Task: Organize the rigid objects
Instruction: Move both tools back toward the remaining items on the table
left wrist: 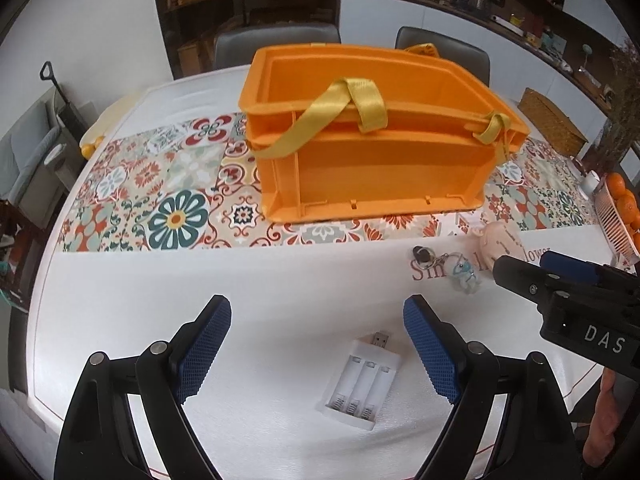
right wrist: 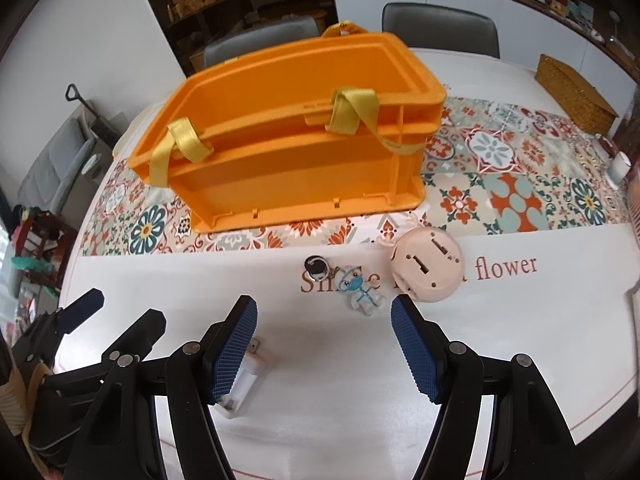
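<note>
An orange plastic crate [left wrist: 360, 160] with yellow straps [left wrist: 320, 120] stands empty on the patterned runner. On the white cloth nearer to me lies a white battery charger [left wrist: 360, 388] with a USB plug. My left gripper [left wrist: 317, 304] hovers open above it, with the charger seen close to the right finger. A keychain with a small figure [right wrist: 362, 290] and a ring [right wrist: 316, 268] lies beside a pink round toy [right wrist: 428, 266]. My right gripper [right wrist: 324, 302] is open just short of the keychain, nothing between its pads. Its left finger [right wrist: 232, 352] hides part of the charger [right wrist: 248, 376].
A wicker box [right wrist: 572, 92] sits at the far right of the table [right wrist: 360, 400], a white cup [right wrist: 618, 168] near it. Oranges in a rack [left wrist: 620, 200] line the right edge. Two chairs [left wrist: 440, 48] stand behind the table. The two grippers are side by side.
</note>
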Action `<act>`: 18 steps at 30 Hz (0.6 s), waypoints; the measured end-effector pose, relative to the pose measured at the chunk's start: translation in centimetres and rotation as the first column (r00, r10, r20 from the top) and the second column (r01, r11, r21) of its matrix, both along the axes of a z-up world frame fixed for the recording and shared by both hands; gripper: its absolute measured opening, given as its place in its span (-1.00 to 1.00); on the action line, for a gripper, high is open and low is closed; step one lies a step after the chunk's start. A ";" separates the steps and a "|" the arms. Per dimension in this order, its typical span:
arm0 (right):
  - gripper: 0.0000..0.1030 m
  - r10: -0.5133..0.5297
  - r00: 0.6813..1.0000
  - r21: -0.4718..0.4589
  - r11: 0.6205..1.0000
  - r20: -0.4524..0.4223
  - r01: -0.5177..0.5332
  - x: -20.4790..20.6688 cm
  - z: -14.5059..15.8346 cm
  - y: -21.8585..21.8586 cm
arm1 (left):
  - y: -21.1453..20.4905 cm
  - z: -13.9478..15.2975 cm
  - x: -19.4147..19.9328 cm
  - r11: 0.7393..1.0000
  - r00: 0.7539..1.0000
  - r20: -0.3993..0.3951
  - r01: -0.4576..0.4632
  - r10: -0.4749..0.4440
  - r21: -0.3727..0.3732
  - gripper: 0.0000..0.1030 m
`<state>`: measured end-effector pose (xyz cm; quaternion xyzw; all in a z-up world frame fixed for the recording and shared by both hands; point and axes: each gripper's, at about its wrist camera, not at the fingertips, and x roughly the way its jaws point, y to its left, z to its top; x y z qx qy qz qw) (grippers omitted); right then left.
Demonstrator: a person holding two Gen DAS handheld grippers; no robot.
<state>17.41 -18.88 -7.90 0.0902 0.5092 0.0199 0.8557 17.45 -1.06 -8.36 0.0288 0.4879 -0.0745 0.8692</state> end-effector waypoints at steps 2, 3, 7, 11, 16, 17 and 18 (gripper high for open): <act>0.33 0.014 1.000 0.002 1.000 -0.009 -0.014 0.4 -0.4 -0.1 | -0.2 -0.4 0.1 1.000 1.000 -0.008 -0.008 0.008 0.007 0.72; 0.30 0.025 1.000 -0.001 1.000 -0.015 -0.025 0.6 -0.7 -0.2 | -0.4 -0.7 0.1 1.000 1.000 -0.014 -0.013 0.013 0.011 0.72; 0.26 0.055 0.998 0.002 0.999 -0.037 -0.055 1.4 -1.7 -0.3 | -0.9 -1.4 0.3 1.000 0.999 -0.029 -0.026 0.027 0.015 0.72; 0.20 0.090 0.994 0.012 0.996 -0.054 -0.089 2.1 -2.7 -0.3 | -1.3 -2.1 0.6 0.999 0.998 -0.039 -0.043 0.044 0.025 0.72; 0.13 0.120 0.988 0.018 0.993 -0.093 -0.119 3.1 -4.3 -0.3 | -1.8 -3.2 1.1 0.998 0.996 -0.062 -0.060 0.062 0.036 0.72; 0.13 0.125 0.987 0.020 0.992 -0.100 -0.123 3.3 -4.6 -0.4 | -2.0 -3.5 1.3 0.997 0.995 -0.069 -0.064 0.066 0.038 0.72; 0.13 0.130 0.986 0.018 0.992 -0.105 -0.128 3.4 -4.9 -0.4 | -2.1 -3.6 1.4 0.997 0.995 -0.073 -0.066 0.069 0.042 0.72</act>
